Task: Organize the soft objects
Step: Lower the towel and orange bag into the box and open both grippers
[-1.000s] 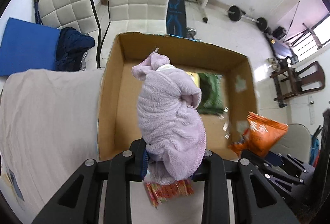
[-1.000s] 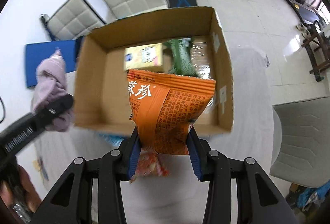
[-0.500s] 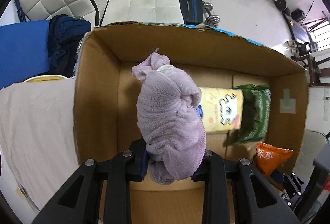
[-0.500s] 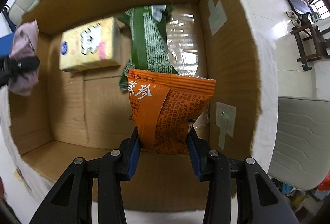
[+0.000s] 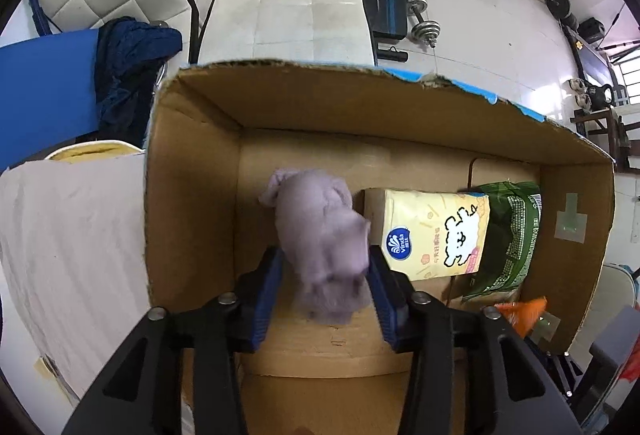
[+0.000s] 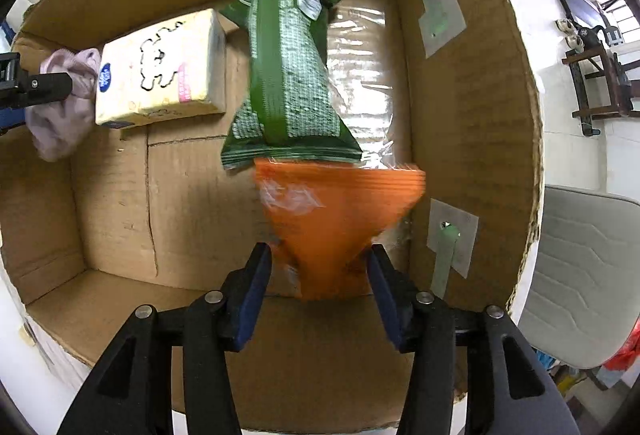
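Two grippers reach into one cardboard box (image 6: 472, 107): left gripper (image 5: 326, 275) open around one purple cloth (image 5: 320, 239), right gripper (image 6: 318, 267) open around one orange bag (image 6: 336, 207), beside one tissue pack (image 6: 160, 71) and one green bag (image 6: 286, 79).

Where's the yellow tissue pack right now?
The yellow tissue pack lies on the floor of the cardboard box, between the purple cloth on its left and the green bag on its right.

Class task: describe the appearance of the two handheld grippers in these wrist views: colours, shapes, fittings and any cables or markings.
The left gripper and right gripper look alike: matte black, angular, branching frames with round silver bolt heads at the joints, and two flat fingers faced with blue pads. No cables, markings or sleeves are visible.
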`<state>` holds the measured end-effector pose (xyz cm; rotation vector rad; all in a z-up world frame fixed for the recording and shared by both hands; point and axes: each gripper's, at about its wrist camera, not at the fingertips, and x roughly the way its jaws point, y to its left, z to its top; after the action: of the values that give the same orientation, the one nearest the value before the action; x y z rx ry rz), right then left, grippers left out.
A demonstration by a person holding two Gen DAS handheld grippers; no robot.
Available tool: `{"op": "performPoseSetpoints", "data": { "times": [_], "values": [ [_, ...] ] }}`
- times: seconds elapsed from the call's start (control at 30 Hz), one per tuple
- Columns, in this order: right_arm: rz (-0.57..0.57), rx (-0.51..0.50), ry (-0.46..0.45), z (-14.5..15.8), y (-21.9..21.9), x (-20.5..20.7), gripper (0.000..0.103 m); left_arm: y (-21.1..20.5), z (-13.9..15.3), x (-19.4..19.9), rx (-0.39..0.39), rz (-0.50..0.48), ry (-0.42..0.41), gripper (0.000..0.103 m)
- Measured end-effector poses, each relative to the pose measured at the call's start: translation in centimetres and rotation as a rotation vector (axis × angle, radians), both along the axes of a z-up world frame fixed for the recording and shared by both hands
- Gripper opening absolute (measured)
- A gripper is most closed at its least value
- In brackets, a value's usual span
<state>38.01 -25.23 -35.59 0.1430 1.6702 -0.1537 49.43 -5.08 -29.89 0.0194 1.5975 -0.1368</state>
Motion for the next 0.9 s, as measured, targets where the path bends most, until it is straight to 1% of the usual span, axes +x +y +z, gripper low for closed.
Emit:
{"op": "performPoseSetpoints", "data": {
  "times": [0.07, 0.13, 0.2, 0.23, 0.27, 0.3, 0.33, 0.37, 0.43, 0.53, 0.6, 0.73, 0.77, 0.83, 0.9],
  "values": [
    [0.001, -0.008, -0.006, 0.5, 0.3, 0.2, 0.062, 0.3, 0.4, 0.0, 0.004, 0.011, -0.015, 0.050],
    [0.003, -0.016, -0.015, 1.1, 0.7, 0.3, 0.063, 0.7, 0.8, -0.1, -0.006, 0.019, -0.026, 0.057],
    [0.002, -0.017, -0.022, 1.7, 0.9, 0.4, 0.068, 0.8, 1.5, -0.5, -0.005, 0.018, -0.035, 0.069],
    [0.004, -0.016, -0.029, 2.2, 1.0, 0.3, 0.078, 1.0, 1.8, -0.7, -0.005, 0.019, -0.045, 0.071],
    [0.003, -0.014, -0.035, 2.6, 1.1, 0.2, 0.084, 1.2, 2.1, -1.0, -0.001, 0.019, -0.053, 0.077],
    [0.002, -0.013, -0.041, 3.0, 1.3, 0.1, 0.085, 1.3, 2.4, -1.3, 0.000, 0.019, -0.062, 0.085],
    [0.003, -0.015, -0.049, 3.4, 1.5, 0.0, 0.089, 1.4, 2.7, -1.7, 0.001, 0.017, -0.073, 0.088],
    [0.005, -0.015, -0.054, 3.7, 1.5, -0.1, 0.095, 1.6, 2.9, -2.1, 0.002, 0.016, -0.084, 0.092],
    [0.004, -0.011, -0.077, 4.6, 1.7, -0.5, 0.103, 1.8, 3.3, -3.3, 0.002, 0.023, -0.102, 0.093],
    [0.005, -0.008, -0.114, 6.0, 2.2, -1.1, 0.103, 2.3, 4.2, -5.3, 0.002, 0.030, -0.143, 0.096],
    [0.008, -0.012, -0.136, 6.8, 2.2, -1.7, 0.103, 2.5, 4.9, -6.6, 0.003, 0.035, -0.179, 0.103],
    [0.014, -0.020, -0.193, 8.4, 2.4, -3.3, 0.103, 2.9, 6.9, -9.5, -0.004, 0.035, -0.268, 0.103],
    [0.013, -0.014, -0.201, 8.0, 2.1, -3.2, 0.103, 3.0, 7.5, -10.2, 0.001, 0.034, -0.286, 0.103],
    [0.010, -0.004, -0.220, 8.3, 2.0, -3.8, 0.103, 3.0, 8.5, -11.7, 0.007, 0.026, -0.321, 0.103],
    [0.003, 0.001, -0.249, 9.1, 1.9, -4.7, 0.103, 2.9, 9.8, -13.6, 0.019, 0.013, -0.364, 0.103]
  ]
}}
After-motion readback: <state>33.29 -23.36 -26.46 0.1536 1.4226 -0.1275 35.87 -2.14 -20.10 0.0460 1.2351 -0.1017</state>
